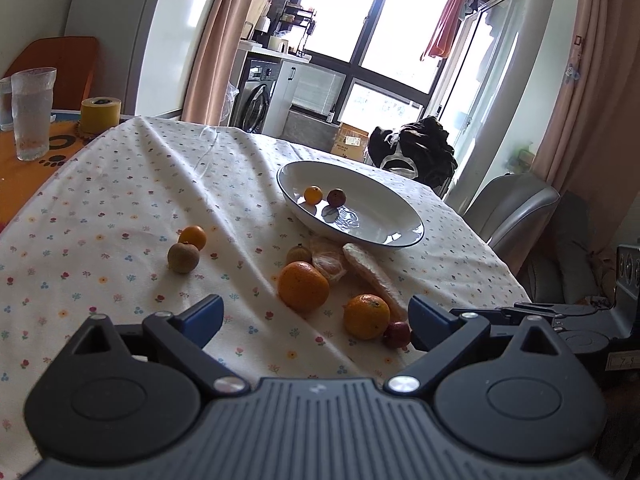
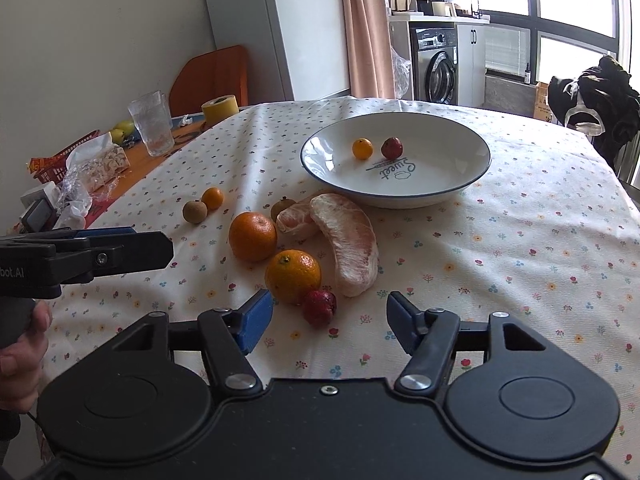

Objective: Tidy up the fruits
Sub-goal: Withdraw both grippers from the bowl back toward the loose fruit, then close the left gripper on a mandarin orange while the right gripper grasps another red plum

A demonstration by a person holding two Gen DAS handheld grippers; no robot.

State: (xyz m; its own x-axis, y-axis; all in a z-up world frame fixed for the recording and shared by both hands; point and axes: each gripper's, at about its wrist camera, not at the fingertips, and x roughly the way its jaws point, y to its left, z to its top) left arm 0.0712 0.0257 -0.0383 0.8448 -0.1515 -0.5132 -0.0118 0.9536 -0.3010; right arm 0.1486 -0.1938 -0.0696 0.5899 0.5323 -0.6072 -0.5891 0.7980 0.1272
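— Two small fruits sit in the white bowl (image 2: 460, 184) so far, a tiny orange one (image 2: 362, 149) and a dark red one (image 2: 391, 148); everything else lies loose on the flowered cloth (image 2: 520, 260). Where does the right gripper (image 2: 330, 322) stand?

— Wide apart and empty, hovering low, with the small red fruit (image 2: 319, 307) just ahead of its fingers, a little toward the left one. The near orange (image 2: 293, 276) touches that fruit from behind, and the pomelo segment (image 2: 348, 242) lies just beyond to the right.

— So what could go wrong?

— Likely a crowded grasp. Closing there, the left finger could catch the orange and nudge it, or the round red fruit could squirt out and roll across the cloth.

— And the left gripper (image 1: 316, 318)?

— Also spread wide, holding nothing, with the same cluster ahead of it, the far orange (image 1: 303, 286) nearest its centre line. Both grippers point at one patch, so a collision seems possible if both reach together.

— Anything else?

— The pomelo segment looks soft; a hard pinch might tear it. The brown fruit (image 2: 195, 211) and small orange (image 2: 212, 198) lie well off to the left, clear of trouble.
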